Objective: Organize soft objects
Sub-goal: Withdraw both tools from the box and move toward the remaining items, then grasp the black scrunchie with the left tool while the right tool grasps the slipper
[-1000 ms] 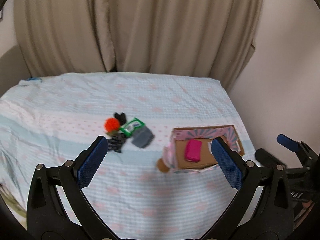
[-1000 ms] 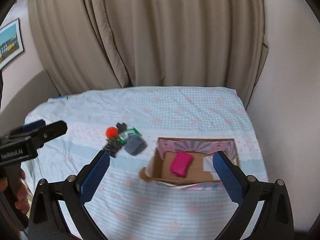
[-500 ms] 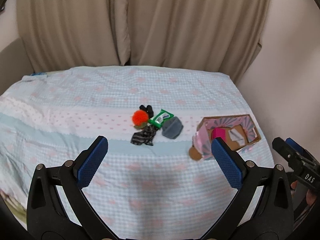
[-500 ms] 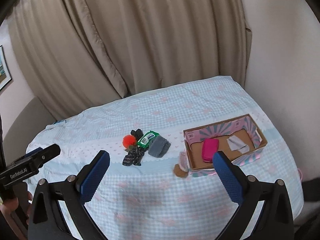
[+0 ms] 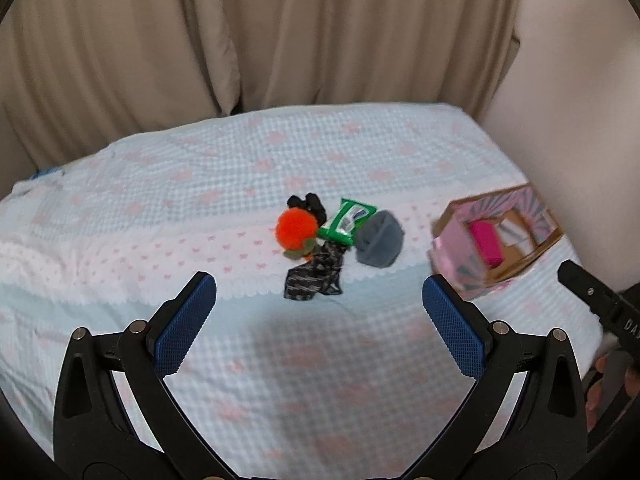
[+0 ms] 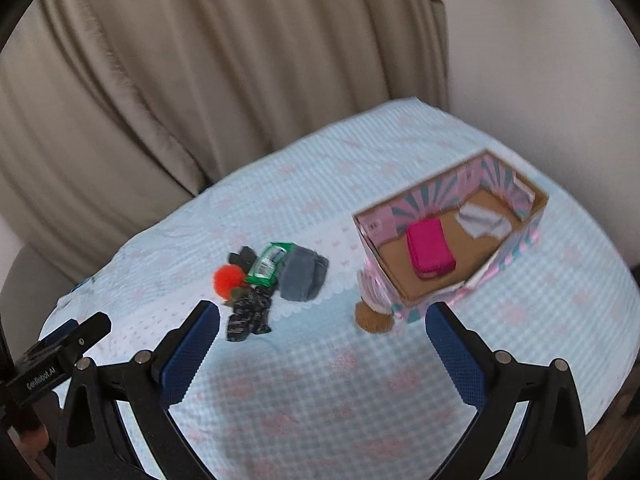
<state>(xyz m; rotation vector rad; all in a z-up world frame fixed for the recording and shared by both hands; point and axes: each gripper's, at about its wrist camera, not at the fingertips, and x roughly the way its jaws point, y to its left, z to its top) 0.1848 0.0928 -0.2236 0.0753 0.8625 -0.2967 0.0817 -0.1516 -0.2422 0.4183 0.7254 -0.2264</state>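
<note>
Jaws spread wide and empty on both tools: the left gripper (image 5: 319, 312) and the right gripper (image 6: 322, 342) hang above a bed (image 5: 200, 184) covered in a pale blue checked spread with pink motifs, their blue ribbed pads (image 5: 186, 322) well clear of everything below. Near the middle of the bed lies a small heap of soft things, all touching or overlapping: an orange pom-pom (image 5: 295, 228) on the left, a black fabric piece (image 5: 306, 203) behind it, a green packet (image 5: 347, 222) tilted against a rolled grey cloth (image 5: 379, 238) on the right, and a dark patterned cloth (image 5: 316, 276) at the front edge of the pile. To the right of the heap, apart from it, sits an open cardboard box (image 6: 516, 240) with pink and teal patterned walls; inside it a bright pink pouch (image 6: 430, 252) lies on the brown floor, with a folded white cloth (image 6: 482, 222) beside it toward the far end. A pink striped item with a brown round base (image 6: 374, 318) leans against the box's near corner. In the right wrist view the left tool shows at the lower left; in the left wrist view the right tool's black arm and fingers of a hand (image 5: 600, 384) show at the far right. Beige curtains (image 5: 280, 40) hang behind the bed.
</note>
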